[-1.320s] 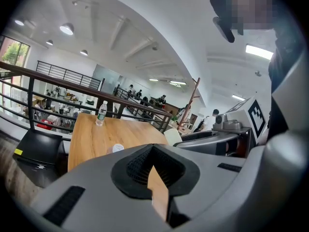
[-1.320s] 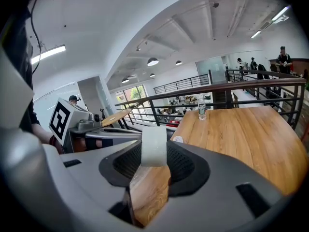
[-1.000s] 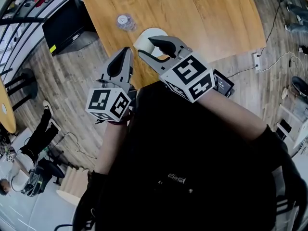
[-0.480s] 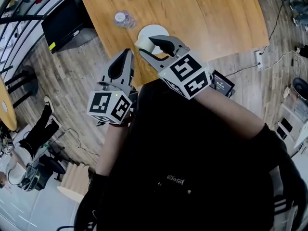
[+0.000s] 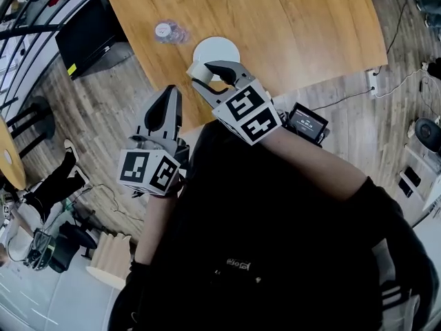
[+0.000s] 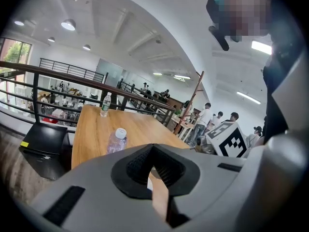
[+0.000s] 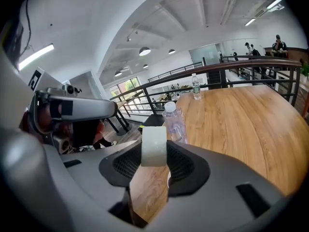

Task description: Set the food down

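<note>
Right gripper: fingers pinching the food from both sides, pads pressed flat on its flanks; pointed down and away from the person, over the near edge of the table.
Food: one pale, whitish, rounded piece, standing upright between the right gripper's pads. It sits at the near-left rim of the plate. Whether it touches the plate or the table cannot be told.
Plate: white, round, on the table near its near edge, towards the left corner.
Left gripper: fingers pressed together at the tips, nothing between them; held off the near edge of the table, left of the right gripper, apart from the food.
Table: wood top.
Bottle: clear plastic with a white cap, upright near the left edge, just left of the plate.
Second bottle: upright at the far edge.
</note>
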The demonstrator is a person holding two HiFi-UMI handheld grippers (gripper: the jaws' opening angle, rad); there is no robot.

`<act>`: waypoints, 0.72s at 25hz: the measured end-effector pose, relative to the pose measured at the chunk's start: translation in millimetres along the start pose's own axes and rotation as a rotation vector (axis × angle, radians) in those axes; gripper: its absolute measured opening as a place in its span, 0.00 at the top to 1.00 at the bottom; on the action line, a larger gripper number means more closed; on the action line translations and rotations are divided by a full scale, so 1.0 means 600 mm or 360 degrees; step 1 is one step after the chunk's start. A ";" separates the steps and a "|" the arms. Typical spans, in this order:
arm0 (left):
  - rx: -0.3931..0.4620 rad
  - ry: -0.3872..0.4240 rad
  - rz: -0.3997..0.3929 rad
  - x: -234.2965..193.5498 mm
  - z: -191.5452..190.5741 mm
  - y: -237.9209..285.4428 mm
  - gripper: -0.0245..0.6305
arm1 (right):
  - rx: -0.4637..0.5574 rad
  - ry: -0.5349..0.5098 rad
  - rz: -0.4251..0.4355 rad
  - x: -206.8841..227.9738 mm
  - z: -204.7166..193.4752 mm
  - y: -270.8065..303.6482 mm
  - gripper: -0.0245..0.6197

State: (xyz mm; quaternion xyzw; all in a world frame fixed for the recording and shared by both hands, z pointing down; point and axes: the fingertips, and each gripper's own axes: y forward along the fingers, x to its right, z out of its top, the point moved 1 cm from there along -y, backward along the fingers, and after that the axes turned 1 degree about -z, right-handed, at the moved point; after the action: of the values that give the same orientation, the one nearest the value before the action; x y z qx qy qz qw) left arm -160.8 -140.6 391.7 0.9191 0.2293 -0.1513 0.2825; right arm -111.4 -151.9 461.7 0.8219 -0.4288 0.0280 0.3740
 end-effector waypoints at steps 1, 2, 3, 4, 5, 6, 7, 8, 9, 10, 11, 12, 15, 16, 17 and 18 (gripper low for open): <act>-0.0003 -0.0004 0.0007 -0.001 -0.001 -0.001 0.96 | -0.0002 0.0003 0.0004 0.000 -0.001 0.002 0.70; -0.0004 -0.0008 0.0014 -0.002 -0.002 -0.003 0.96 | -0.0003 0.0003 0.0004 0.000 -0.002 0.004 0.70; -0.0005 -0.0010 0.0020 -0.004 -0.001 -0.004 0.96 | -0.0005 0.0000 0.0003 0.000 -0.002 0.007 0.70; -0.0006 -0.0013 0.0024 -0.006 -0.001 -0.005 0.96 | -0.0010 -0.0003 -0.0001 0.001 -0.003 0.011 0.70; -0.0009 -0.0015 0.0025 -0.009 -0.001 -0.005 0.96 | -0.0017 -0.0005 -0.0004 0.003 -0.005 0.016 0.70; -0.0011 -0.0018 0.0025 -0.011 -0.001 -0.005 0.96 | -0.0026 -0.0008 -0.0008 0.005 -0.007 0.020 0.70; -0.0013 -0.0020 0.0024 -0.013 -0.001 -0.005 0.96 | -0.0035 -0.0011 -0.0013 0.007 -0.009 0.025 0.70; -0.0014 -0.0021 0.0024 -0.014 -0.001 -0.005 0.96 | -0.0044 -0.0014 -0.0017 0.008 -0.012 0.029 0.70; -0.0015 -0.0021 0.0025 -0.015 -0.001 -0.006 0.96 | -0.0053 -0.0016 -0.0021 0.010 -0.015 0.033 0.70; -0.0015 -0.0021 0.0025 -0.015 -0.001 -0.006 0.96 | -0.0063 -0.0017 -0.0025 0.012 -0.018 0.036 0.70; -0.0017 -0.0021 0.0024 -0.016 -0.002 -0.006 0.96 | -0.0074 -0.0016 -0.0029 0.015 -0.023 0.040 0.70; -0.0019 -0.0022 0.0022 -0.016 -0.003 -0.005 0.96 | -0.0086 -0.0014 -0.0034 0.018 -0.027 0.044 0.70; -0.0028 -0.0029 0.0023 -0.017 -0.006 -0.004 0.96 | -0.0119 -0.0012 -0.0045 0.026 -0.041 0.054 0.70; -0.0031 -0.0032 0.0024 -0.019 -0.007 -0.004 0.96 | -0.0130 -0.0013 -0.0048 0.029 -0.046 0.059 0.70; -0.0033 -0.0034 0.0026 -0.022 -0.008 -0.004 0.96 | -0.0142 -0.0012 -0.0052 0.032 -0.050 0.066 0.70; -0.0036 -0.0036 0.0028 -0.027 -0.010 -0.004 0.96 | -0.0154 -0.0012 -0.0055 0.035 -0.055 0.074 0.70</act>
State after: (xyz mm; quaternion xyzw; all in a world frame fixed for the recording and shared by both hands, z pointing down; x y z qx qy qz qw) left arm -175.2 -140.8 401.8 0.9160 0.2197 -0.1567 0.2969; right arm -121.5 -160.8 519.0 0.8102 -0.4168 -0.0022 0.4121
